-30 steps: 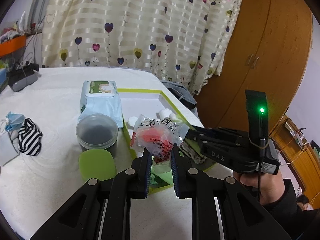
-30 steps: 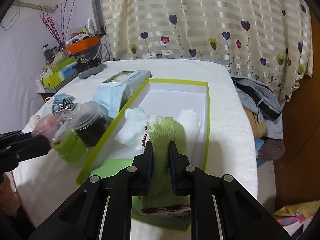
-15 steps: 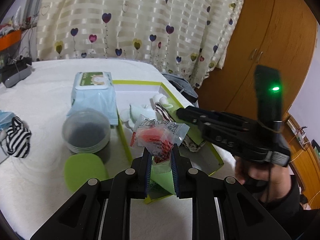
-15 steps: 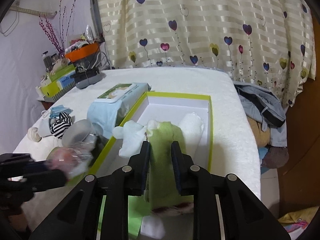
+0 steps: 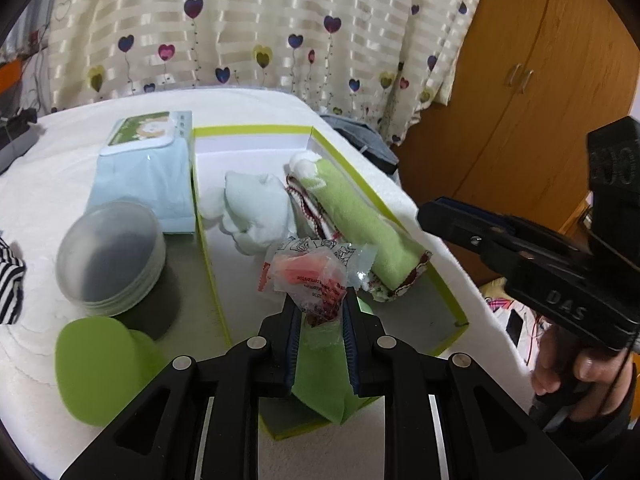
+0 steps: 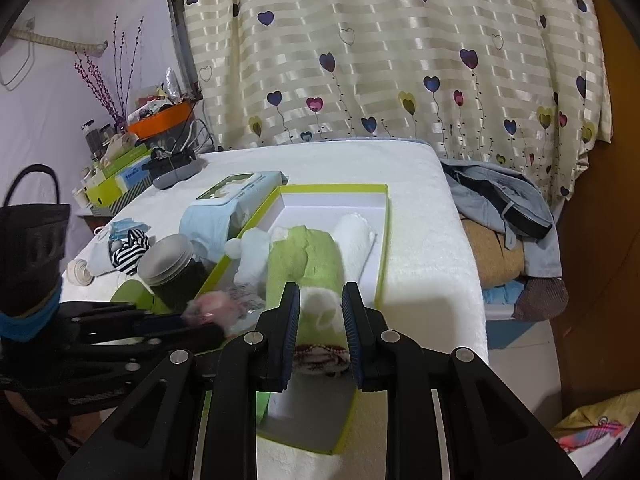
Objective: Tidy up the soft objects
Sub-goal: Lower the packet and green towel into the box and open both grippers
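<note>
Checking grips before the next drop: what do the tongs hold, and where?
Left tongs pinch the crinkly plastic packet by its lower end. Right tongs have just opened, holding nothing.

My work surface: a bed [image 5: 280, 112] under a white fleecy cover. Lying directly on it: green-rimmed box [image 5: 404, 216]; pale blue wipes pack [image 5: 144, 168] touching the box's left wall; lidded dark jar [image 5: 112, 256]; green disc [image 5: 96, 368]; striped cloth [image 6: 130, 250]; blue face mask [image 6: 128, 227]; grey device [image 6: 174, 174] at the far edge.
</note>
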The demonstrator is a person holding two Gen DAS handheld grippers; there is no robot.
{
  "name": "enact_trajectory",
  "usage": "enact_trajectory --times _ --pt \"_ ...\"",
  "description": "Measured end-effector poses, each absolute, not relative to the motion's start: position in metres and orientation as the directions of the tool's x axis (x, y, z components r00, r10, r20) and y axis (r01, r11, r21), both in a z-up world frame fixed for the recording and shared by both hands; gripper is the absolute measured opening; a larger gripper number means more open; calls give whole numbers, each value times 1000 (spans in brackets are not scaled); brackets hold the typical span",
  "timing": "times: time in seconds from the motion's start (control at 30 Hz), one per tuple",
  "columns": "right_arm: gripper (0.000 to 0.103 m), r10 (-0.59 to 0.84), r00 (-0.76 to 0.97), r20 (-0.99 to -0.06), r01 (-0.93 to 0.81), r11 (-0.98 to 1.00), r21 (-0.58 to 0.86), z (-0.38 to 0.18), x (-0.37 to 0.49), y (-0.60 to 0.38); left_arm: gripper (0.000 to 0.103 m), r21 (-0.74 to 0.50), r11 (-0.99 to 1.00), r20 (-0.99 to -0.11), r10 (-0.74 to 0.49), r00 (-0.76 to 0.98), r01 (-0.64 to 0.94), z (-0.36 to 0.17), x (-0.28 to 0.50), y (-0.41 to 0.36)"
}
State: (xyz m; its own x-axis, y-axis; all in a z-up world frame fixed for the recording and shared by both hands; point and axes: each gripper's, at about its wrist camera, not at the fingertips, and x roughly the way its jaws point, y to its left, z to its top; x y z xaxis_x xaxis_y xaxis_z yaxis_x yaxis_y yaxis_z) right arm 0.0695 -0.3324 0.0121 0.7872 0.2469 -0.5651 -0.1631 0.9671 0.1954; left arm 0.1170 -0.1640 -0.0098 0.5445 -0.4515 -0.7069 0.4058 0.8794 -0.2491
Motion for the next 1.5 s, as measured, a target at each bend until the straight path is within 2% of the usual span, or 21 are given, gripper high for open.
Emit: enact_trajectory --times 0.17,0.3,0.7,1.1,1.33,1.5 --pt "23 254 784 -566 -168 965 200 11 67 -332 24 -258 886 -711 -444 545 385 -12 122 -164" --pt "23 257 784 -565 -174 965 198 12 65 -331 35 -264 877 -684 -463 564 401 -2 113 -160" --pt "23 270 770 -578 -196 962 187 13 51 -321 35 -274 865 -662 -487 570 421 11 89 -149" --pt "23 331 661 -674 -323 936 142 -7 54 -275 35 -291 867 -606 -494 624 404 35 61 -120" --pt "23 286 579 -764 -352 932 82 -29 73 -251 35 -299 873 -584 -487 650 385 42 55 -104" --pt "23 249 580 -776 -327 943 58 -35 92 -249 35 -306 879 -578 -476 663 365 42 56 -93"
